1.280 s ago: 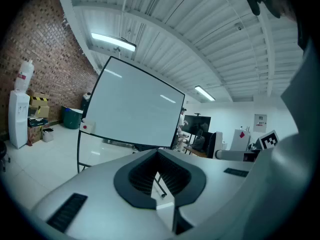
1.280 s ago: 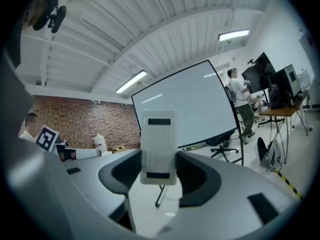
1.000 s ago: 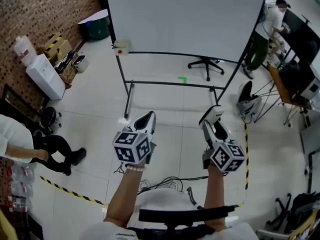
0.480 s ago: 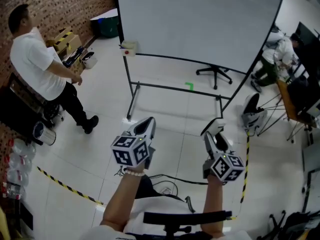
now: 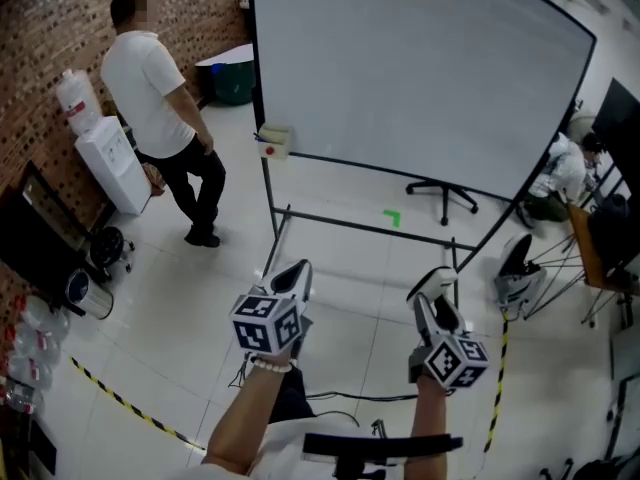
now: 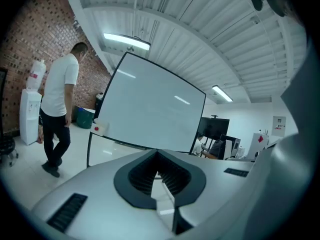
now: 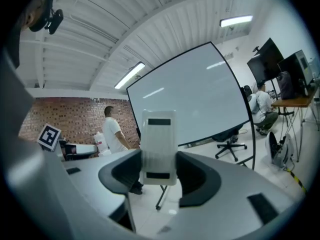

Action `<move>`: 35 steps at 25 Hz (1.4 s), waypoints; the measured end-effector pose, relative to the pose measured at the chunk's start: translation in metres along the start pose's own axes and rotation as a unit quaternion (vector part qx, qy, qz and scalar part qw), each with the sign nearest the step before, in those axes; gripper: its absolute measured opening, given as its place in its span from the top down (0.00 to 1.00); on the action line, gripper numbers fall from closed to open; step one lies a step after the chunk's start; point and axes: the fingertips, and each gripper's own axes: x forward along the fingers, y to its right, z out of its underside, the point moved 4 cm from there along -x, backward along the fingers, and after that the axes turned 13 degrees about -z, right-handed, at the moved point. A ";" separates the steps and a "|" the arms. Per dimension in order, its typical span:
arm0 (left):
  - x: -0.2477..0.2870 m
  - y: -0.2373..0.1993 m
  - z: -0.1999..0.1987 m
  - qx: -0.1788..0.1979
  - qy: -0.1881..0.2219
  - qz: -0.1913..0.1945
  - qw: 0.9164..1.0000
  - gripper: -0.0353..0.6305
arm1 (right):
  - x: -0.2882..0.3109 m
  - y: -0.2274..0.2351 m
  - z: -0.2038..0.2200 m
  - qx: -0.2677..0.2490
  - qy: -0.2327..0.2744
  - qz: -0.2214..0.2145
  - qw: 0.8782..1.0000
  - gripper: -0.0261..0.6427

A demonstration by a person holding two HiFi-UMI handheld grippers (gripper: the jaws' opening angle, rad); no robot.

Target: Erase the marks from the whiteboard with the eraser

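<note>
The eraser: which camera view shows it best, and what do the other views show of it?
The right gripper view: the eraser stands upright in the middle, clamped between the jaws of the right gripper. The head view shows only a small white piece at that gripper's tip; the left gripper view does not show it.

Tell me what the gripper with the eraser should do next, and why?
Probably carry the right gripper forward and up toward the whiteboard. Its jaws clamp the eraser, but the board stands apart, ahead of it. I can't make out any marks from here.
</note>
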 end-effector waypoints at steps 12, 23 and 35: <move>0.151 -0.127 -0.123 0.025 0.000 0.026 0.999 0.96 | 0.222 -0.019 -0.093 -0.057 0.053 -0.006 0.997 0.59; 0.238 -0.151 -0.215 0.023 0.027 0.011 0.999 0.96 | 0.384 -0.033 -0.210 -0.140 0.037 -0.009 0.989 0.59; 0.261 -0.162 -0.348 0.029 0.118 -0.016 0.993 0.96 | 0.553 -0.144 -0.372 -0.261 0.020 -0.018 0.965 0.59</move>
